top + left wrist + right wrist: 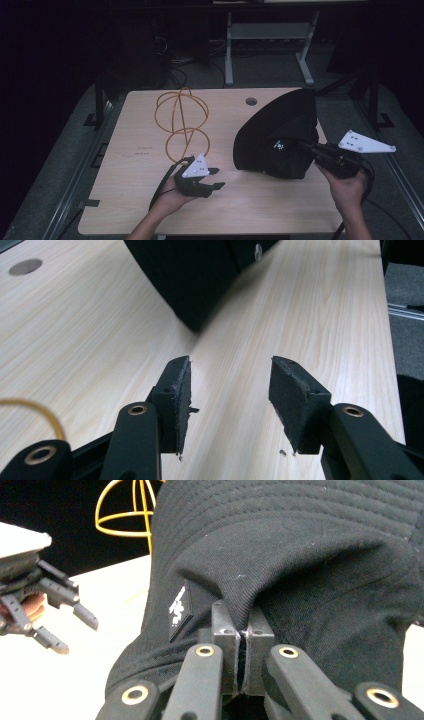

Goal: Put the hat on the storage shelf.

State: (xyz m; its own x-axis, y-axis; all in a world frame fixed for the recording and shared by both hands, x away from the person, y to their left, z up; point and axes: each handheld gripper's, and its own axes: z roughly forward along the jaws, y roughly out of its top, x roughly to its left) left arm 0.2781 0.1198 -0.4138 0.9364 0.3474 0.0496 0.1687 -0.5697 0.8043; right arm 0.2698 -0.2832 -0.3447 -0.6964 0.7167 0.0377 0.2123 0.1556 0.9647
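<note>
- We work at a table (125, 200), and our thing is the black hat (280, 135), which sits on the right half of it, partly lifted so the brim stands up at the far side.
- Behind and left of the hat stands an orange wire frame (181, 125), apart from it; we judge it a stand for the hat, though that is a guess.
- As we read it, the pick-up is done on one side only: the hat is gripped and raised, but not yet carried anywhere or placed.
- Our right gripper (242, 655) comes in level from the right, held up off the table, its jaws clenched on a fold of the hat's fabric near a small white logo (178, 607).
- Our left gripper (230, 390) rests low near the front edge, pointing right toward the hat; its jaws stand apart with nothing between them, only bare tabletop.
- The left hand (172, 192) cups its gripper from below.
</note>
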